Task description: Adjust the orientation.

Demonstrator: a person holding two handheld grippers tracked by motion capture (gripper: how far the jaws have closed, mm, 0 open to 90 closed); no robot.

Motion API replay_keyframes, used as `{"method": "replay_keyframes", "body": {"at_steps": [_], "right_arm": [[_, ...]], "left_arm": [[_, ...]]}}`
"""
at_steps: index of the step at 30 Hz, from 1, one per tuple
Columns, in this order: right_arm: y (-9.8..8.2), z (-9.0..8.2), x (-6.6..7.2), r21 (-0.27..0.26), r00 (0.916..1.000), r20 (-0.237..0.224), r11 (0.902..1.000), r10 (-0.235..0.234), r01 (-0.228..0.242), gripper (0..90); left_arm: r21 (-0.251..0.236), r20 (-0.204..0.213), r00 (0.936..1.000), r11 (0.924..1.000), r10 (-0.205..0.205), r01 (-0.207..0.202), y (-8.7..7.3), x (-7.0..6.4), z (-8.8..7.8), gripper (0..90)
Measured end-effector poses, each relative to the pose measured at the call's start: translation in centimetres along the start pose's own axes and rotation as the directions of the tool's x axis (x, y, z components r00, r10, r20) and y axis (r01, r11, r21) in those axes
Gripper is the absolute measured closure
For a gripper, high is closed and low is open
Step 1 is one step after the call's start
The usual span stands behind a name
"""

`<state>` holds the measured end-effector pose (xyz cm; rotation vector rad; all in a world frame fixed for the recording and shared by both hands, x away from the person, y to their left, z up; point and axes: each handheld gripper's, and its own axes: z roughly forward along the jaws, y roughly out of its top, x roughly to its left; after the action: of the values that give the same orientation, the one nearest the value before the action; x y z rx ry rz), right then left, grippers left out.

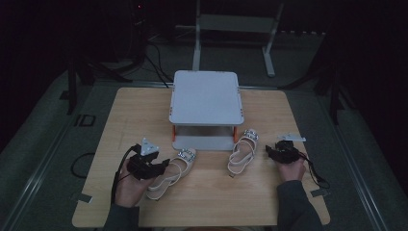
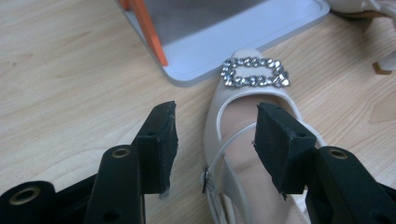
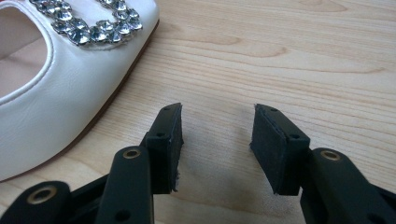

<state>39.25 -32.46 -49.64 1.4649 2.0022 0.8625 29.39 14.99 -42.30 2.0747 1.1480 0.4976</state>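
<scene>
Two white flat shoes with sparkling buckles lie on the wooden table. The left shoe lies in front of my left gripper. In the left gripper view the open gripper straddles that shoe's near side strap, pads apart from it, just behind the buckle. The right shoe lies left of my right gripper. In the right gripper view that gripper stands open over bare wood, with the shoe's toe off to its left.
A grey two-level stand with orange legs sits mid-table just behind both shoes. A small white plate lies behind the right gripper. Bare wood stretches along the table's front edge and both sides.
</scene>
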Motion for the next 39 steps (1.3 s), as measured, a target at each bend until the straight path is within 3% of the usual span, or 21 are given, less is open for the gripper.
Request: {"method": "replay_keyframes", "body": {"at_steps": [4,8,10,13,23,28,32,39], "right_arm": [[0.0,0.0,0.0,0.001,1.0000,0.000,1.0000,-0.001,0.001,52.9],[0.0,0.0,0.0,0.001,1.0000,0.000,1.0000,-0.002,0.002,52.8],[0.0,0.0,0.0,0.001,1.0000,0.000,1.0000,-0.002,0.002,52.8],[0.0,0.0,0.0,0.001,1.0000,0.000,1.0000,-0.002,0.002,52.8],[0.0,0.0,0.0,0.000,1.0000,0.000,1.0000,-0.002,0.002,52.7],[0.0,0.0,0.0,0.000,1.0000,-0.001,1.0000,-0.001,0.001,52.5],[0.0,0.0,0.0,0.000,1.0000,-0.003,1.0000,-0.002,0.002,51.8],[0.0,0.0,0.0,0.000,1.0000,-0.004,1.0000,-0.001,0.001,51.8]], "left_arm": [[0.007,0.011,0.9999,0.9999,0.012,-0.012,0.2,-0.3,0.0,48.9],[0.079,0.004,1.0000,0.9968,0.000,0.000,-0.2,-0.1,1.1,50.0],[0.091,0.005,1.0000,0.9959,-0.007,0.007,-0.4,0.0,1.4,50.6],[0.138,0.018,0.9996,0.9902,-0.021,0.018,-0.8,0.4,2.2,51.8],[0.209,0.051,0.9973,0.9770,-0.053,0.041,-1.2,1.3,4.3,61.3],[0.222,0.083,0.9933,0.9732,-0.080,0.060,-1.3,1.6,4.8,66.1],[0.223,0.127,0.9869,0.9723,-0.099,0.069,-1.3,1.7,4.9,77.8],[0.220,0.143,0.9798,0.9698,-0.140,0.106,-1.4,2.0,4.8,80.7]]}}
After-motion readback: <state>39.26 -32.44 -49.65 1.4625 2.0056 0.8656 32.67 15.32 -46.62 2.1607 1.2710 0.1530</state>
